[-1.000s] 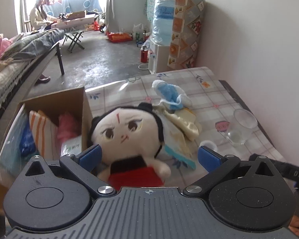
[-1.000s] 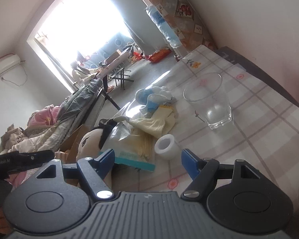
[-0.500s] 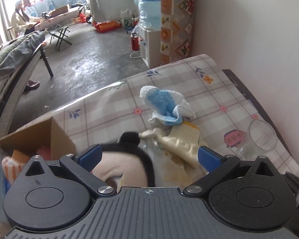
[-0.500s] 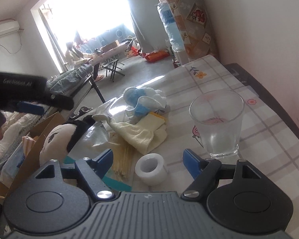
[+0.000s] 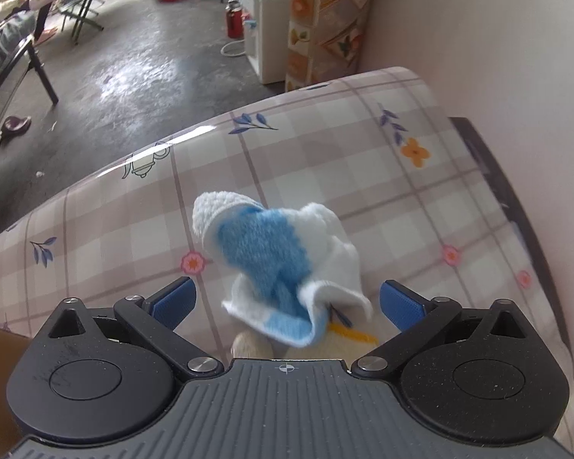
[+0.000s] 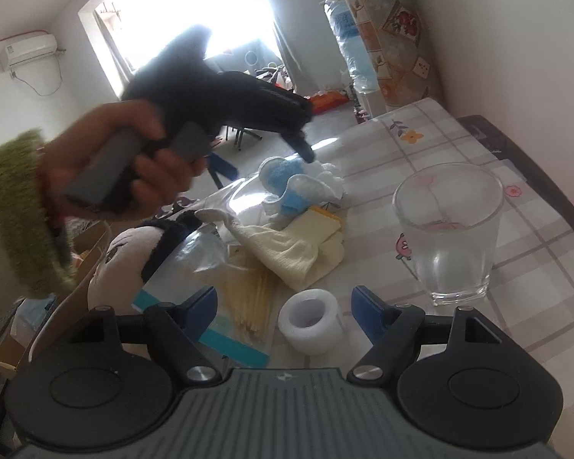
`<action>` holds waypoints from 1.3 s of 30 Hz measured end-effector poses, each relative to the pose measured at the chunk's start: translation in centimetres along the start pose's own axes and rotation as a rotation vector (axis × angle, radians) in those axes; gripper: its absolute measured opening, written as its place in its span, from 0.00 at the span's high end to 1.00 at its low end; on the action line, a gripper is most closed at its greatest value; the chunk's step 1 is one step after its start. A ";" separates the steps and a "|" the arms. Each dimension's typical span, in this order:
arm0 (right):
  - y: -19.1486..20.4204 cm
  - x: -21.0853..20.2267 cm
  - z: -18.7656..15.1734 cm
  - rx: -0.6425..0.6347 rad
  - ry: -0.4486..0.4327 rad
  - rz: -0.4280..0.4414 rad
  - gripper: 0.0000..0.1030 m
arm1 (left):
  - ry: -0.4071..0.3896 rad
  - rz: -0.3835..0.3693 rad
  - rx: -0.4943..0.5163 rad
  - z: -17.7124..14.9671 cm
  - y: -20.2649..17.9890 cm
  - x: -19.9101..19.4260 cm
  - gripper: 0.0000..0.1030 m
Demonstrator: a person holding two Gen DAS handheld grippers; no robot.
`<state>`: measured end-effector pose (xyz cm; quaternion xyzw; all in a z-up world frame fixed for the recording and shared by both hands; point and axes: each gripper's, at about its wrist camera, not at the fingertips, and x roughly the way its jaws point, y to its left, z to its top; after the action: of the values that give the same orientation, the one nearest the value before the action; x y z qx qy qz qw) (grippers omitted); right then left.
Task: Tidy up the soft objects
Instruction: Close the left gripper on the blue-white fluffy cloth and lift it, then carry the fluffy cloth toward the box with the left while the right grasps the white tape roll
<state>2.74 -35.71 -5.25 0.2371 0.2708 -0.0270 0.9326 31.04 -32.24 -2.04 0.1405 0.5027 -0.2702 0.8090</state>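
Tablecloth, checked and floral, spreads across the whole work surface, and near its middle the blue-and-white sock lies bunched, resting partly on a pale yellow cloth. Beside that heap in the right wrist view lie a plush doll, a plastic bag of sticks, a drinking glass and a small white tape roll; a cardboard box sits at the table's left edge.

We judge the main risk to be a messy pick: the sock overlaps the yellow cloth, so a closing pinch could drag both up together, or catch only a loose fold and let the sock slip out. A sweep toward the box could also snag the bag.

Our left gripper hangs angled down over the sock, jaws spread wide to either side of it, pads clear of the fabric. Our right gripper is likewise spread and empty, the tape roll just beyond its fingertips.
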 end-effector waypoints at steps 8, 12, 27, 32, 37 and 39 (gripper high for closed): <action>-0.1 0.2 -0.3 -0.008 0.011 0.008 0.23 | 0.108 0.042 -0.017 1.7 0.3 5.1 0.00; -0.4 0.2 -0.3 0.001 0.017 0.007 0.23 | 0.123 0.052 -0.019 1.5 0.5 6.1 0.09; -1.7 0.1 -0.4 0.035 -0.004 -0.033 0.23 | 0.056 -0.002 -0.040 1.1 -0.2 2.6 0.84; -1.7 0.2 -0.6 0.028 0.000 -0.044 0.23 | -0.017 -0.023 -0.048 0.4 0.1 -1.6 0.85; -1.6 0.2 -0.8 0.020 -0.007 -0.054 0.23 | -0.115 -0.041 -0.067 -1.6 1.4 -7.6 0.85; -1.4 0.2 -0.8 0.008 -0.011 -0.063 0.23 | -0.159 -0.047 -0.071 -2.8 2.2 -10.4 0.85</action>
<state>2.22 -36.60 -6.57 0.2323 0.2730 -0.0586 0.9317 26.61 -25.99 5.84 0.0777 0.4493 -0.2814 0.8443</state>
